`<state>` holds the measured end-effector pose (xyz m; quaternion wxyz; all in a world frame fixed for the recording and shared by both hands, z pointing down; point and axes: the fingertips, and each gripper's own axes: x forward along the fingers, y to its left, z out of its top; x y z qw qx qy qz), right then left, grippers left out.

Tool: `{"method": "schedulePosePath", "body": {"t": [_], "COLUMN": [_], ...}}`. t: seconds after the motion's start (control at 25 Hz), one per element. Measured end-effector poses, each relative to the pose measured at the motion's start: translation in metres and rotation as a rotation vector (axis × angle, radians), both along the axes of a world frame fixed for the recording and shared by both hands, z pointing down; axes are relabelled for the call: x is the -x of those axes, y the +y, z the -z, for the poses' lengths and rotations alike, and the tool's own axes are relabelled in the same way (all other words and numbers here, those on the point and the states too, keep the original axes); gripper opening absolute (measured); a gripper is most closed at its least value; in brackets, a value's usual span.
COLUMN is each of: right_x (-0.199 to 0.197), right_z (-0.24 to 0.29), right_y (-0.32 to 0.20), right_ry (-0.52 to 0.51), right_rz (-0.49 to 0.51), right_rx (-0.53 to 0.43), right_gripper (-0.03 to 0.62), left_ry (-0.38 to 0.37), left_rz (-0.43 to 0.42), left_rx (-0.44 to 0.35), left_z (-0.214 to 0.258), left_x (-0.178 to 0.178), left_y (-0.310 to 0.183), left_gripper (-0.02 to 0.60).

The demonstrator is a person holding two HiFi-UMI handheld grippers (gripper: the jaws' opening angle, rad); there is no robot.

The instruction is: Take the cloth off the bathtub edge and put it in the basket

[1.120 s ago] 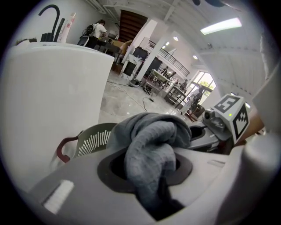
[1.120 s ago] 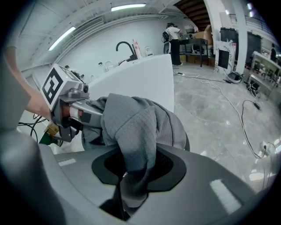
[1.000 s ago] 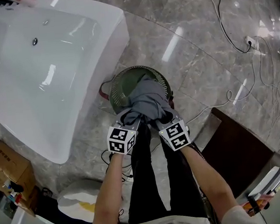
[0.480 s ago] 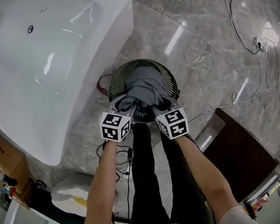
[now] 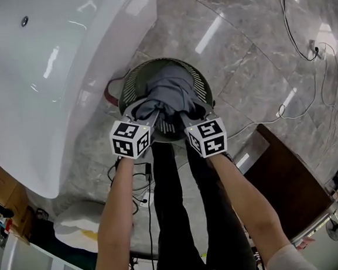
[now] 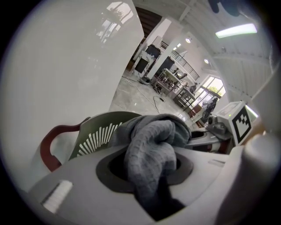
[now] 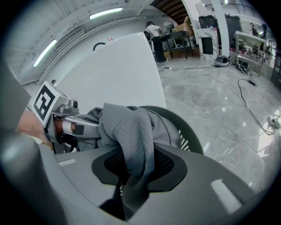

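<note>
Grey cloth (image 5: 170,93) hangs bunched over the green basket (image 5: 130,86), and we have our left gripper (image 5: 142,113) and right gripper (image 5: 186,117) both clamped on it at the near rim. White bathtub (image 5: 46,77) wall stands just left of the basket; open marble floor (image 5: 251,65) spreads right and far.

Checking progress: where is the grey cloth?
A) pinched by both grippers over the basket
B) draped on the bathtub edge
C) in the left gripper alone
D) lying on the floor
A: the left gripper and right gripper each clamp a fold of the cloth above the basket.
</note>
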<state>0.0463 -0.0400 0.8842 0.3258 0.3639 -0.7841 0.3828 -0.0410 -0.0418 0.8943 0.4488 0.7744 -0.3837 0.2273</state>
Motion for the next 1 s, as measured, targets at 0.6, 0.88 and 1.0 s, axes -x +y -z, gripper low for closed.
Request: {"method": "schedulePosePath", "body": {"t": [0.6,0.88,1.0], "right_x": [-0.022,-0.019,-0.017], "right_z": [-0.033,-0.048,-0.053], "right_y": [0.012,0.018,0.010], "right_ry": [0.062,0.109,0.132], "right_rz": [-0.029,-0.054,-0.055], "right_rx": [0.105,0.136,0.132], "right_gripper": [0.107,0.104,0.101], "left_ry": [0.021,0.007,0.010], "left_rz": [0.024,0.057,0.062], "left_rx": [0.093,0.114,0.116], "left_z": [-0.022,-0.021,-0.020], "left_x": [-0.001,0.018,0.020], "left_y": [0.019,0.039,0.050], "left_gripper": [0.215,0.214,0.213]}}
